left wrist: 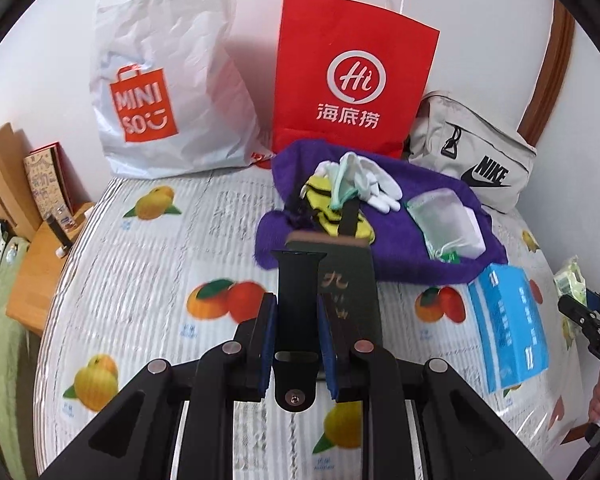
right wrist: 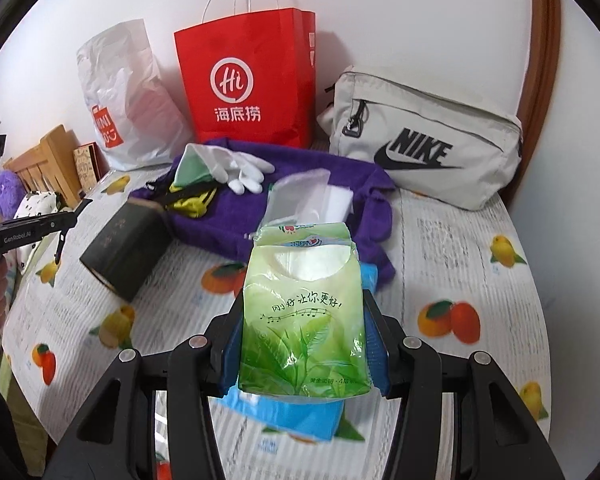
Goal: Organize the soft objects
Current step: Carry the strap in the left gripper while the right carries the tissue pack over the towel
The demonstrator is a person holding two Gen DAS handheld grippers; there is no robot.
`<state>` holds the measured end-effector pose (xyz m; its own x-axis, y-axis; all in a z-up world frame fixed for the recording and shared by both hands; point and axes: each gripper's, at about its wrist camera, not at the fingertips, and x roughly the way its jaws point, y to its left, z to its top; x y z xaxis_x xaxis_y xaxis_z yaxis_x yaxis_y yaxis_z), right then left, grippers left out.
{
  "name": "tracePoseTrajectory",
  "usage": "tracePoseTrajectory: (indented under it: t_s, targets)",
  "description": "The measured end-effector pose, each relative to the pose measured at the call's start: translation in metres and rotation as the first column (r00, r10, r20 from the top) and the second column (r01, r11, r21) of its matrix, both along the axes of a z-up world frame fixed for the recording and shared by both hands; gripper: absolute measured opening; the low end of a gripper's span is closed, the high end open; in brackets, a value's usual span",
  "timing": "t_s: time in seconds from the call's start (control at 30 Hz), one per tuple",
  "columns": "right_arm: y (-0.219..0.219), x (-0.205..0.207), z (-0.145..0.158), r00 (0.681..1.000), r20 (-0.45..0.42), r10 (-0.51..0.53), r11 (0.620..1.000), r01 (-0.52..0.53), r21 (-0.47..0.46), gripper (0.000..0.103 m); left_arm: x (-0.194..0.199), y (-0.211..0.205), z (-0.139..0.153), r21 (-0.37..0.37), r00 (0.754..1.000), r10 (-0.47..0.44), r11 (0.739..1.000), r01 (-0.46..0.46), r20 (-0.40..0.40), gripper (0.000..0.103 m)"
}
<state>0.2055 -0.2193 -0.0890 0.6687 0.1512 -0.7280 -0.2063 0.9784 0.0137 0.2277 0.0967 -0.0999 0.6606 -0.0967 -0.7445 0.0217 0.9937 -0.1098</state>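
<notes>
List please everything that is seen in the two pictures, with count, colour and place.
plastic bag: one, white, back left
paper bag: one, red, back middle
Nike bag: one, beige, back right
towel: one, purple, before the bags
gloves: count unclear, white, on towel
socks: count unclear, yellow, on towel
pouch: one, whitish, on towel
tissue box: one, blue, beside towel
tissue pack: one, green, in right gripper
dark box: one, dark green, at left gripper

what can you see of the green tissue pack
The green tissue pack is a soft plastic-wrapped packet printed with tea leaves, music notes and Chinese writing. White tissue shows through its oval top opening. It is clamped lengthwise between the right gripper pads, lifted over the blue pack and fruit-print table cover. Its wrapper looks slightly crumpled.
</notes>
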Motion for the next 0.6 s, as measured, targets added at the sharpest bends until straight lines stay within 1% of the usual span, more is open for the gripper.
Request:
tracePoseTrajectory:
  t_s: [0.37, 0.6]
  targets:
    - [0.003, 0.053, 0.016, 1.000, 0.013, -0.011, 1.000, 0.011, 0.011, 0.051, 0.047, -0.012, 0.009, -0.004, 1.000, -0.029, 1.000, 0.029, -0.003, 0.020]
    - [0.006, 0.088, 0.015, 1.000, 0.004, -0.005, 1.000, 0.005, -0.011, 0.051, 0.076, -0.016, 0.013, 0.006, 0.999, -0.043, 0.999, 0.043, -0.003, 0.020]
